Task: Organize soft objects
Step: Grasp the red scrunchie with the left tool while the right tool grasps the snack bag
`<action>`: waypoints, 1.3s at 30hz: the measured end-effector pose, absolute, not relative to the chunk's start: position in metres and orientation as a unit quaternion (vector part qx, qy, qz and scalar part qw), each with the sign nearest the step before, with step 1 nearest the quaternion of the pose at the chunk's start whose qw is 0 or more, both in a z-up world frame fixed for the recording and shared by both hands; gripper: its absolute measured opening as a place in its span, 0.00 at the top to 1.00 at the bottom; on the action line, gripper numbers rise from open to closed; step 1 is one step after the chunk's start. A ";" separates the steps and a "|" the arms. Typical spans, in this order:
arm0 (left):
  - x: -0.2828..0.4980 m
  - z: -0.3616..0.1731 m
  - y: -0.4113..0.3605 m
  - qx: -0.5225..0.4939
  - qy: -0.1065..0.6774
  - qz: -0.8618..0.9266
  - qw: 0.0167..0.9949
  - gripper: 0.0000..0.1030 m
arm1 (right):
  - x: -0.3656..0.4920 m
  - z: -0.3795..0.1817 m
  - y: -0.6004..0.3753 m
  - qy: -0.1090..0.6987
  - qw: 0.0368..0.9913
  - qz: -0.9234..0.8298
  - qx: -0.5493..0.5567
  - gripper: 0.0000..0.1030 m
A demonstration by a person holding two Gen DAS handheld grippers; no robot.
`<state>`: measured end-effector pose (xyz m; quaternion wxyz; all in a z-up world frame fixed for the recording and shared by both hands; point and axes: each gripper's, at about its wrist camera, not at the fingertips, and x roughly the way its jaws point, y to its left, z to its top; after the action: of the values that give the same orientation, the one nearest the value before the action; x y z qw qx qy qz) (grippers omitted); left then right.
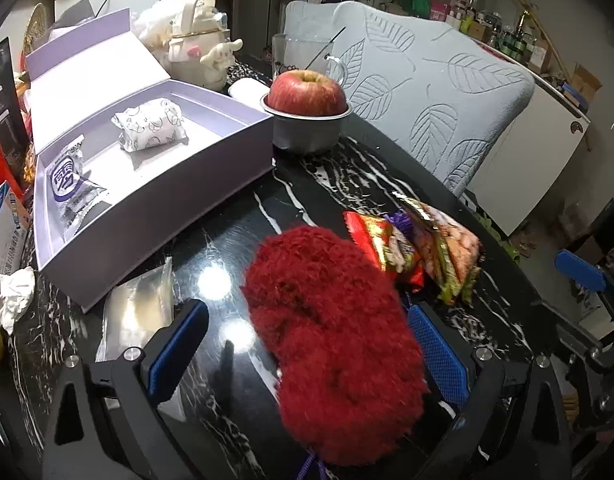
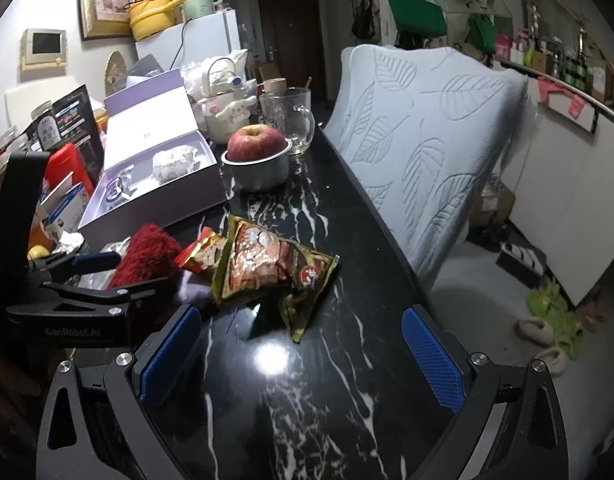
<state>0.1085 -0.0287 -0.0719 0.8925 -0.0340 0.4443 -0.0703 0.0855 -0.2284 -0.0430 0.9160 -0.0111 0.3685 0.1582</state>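
l gripper (image 1: 307, 344) jaws wide round red fluffy thing (image 1: 335, 320) – r gripper (image 2: 303, 344) jaws wide, empty

Dim indoor light; overhead lamp glare spots on glossy black table (image 1: 291, 216). Fisheye bending and dark vignette at 9–11 o'clock corners. Red fluffy item (image 1: 335, 320) slightly blurred.

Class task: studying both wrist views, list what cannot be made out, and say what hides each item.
- Left wrist view: near end of the red fluffy object, and whether the left gripper touches it; blurred, cut off by the bottom edge.
- Left wrist view: print on the snack packets; blurred.
- Right wrist view: most of the red fluffy object; hidden by the left gripper.
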 end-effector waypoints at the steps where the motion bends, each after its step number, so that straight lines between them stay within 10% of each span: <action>1: 0.111 -0.074 -0.028 -0.035 0.447 -0.071 0.891 0.01 | 0.090 -0.044 -0.227 0.370 0.915 0.159 -0.011 0.01; 5: 0.115 -0.076 -0.020 -0.058 0.450 -0.089 0.887 0.04 | 0.106 -0.050 -0.221 0.378 0.911 0.164 -0.010 0.01; 12: 0.114 -0.078 -0.011 -0.051 0.453 -0.086 0.886 0.39 | 0.134 -0.060 -0.212 0.396 0.901 0.178 0.017 0.01; 25: 0.111 -0.084 0.004 -0.044 0.465 -0.075 0.881 0.42 | 0.165 -0.082 -0.199 0.429 0.883 0.189 0.021 0.01; 32: 0.111 -0.089 0.001 -0.046 0.465 -0.078 0.881 0.42 | 0.157 -0.083 -0.204 0.420 0.886 0.194 0.024 0.29; 39: 0.095 -0.087 -0.004 -0.048 0.469 -0.085 0.878 0.48 | 0.135 -0.081 -0.211 0.418 0.887 0.196 0.016 0.32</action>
<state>0.0948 -0.0040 -0.0871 0.8781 -0.0476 0.4686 -0.0846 0.1352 -0.2113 -0.0807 0.8868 0.0161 0.4181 0.1961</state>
